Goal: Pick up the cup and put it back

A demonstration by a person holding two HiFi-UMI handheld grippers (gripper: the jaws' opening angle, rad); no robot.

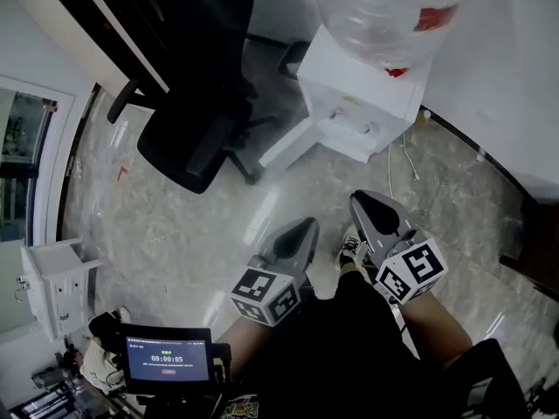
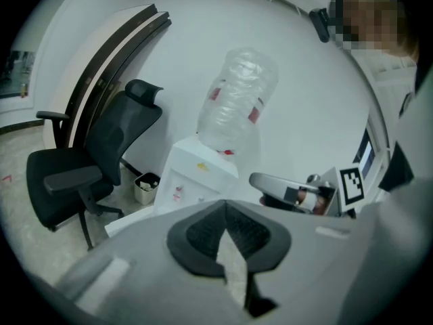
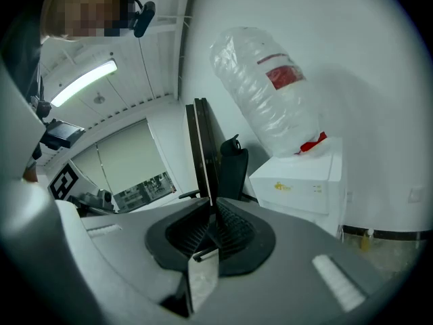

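No cup shows in any view. In the head view my left gripper and right gripper are held side by side above the floor, in front of the person's legs, both pointing toward a white water dispenser with a clear bottle on top. In the left gripper view the left gripper has its jaws together with nothing between them. The right gripper in its own view looks the same, tips meeting and empty. Both grippers are well short of the dispenser.
A black office chair stands left of the dispenser, beside a dark-edged desk. A small waste bin sits by the dispenser's foot. A white cabinet and a tablet screen lie at the lower left. Marbled floor stretches between me and the dispenser.
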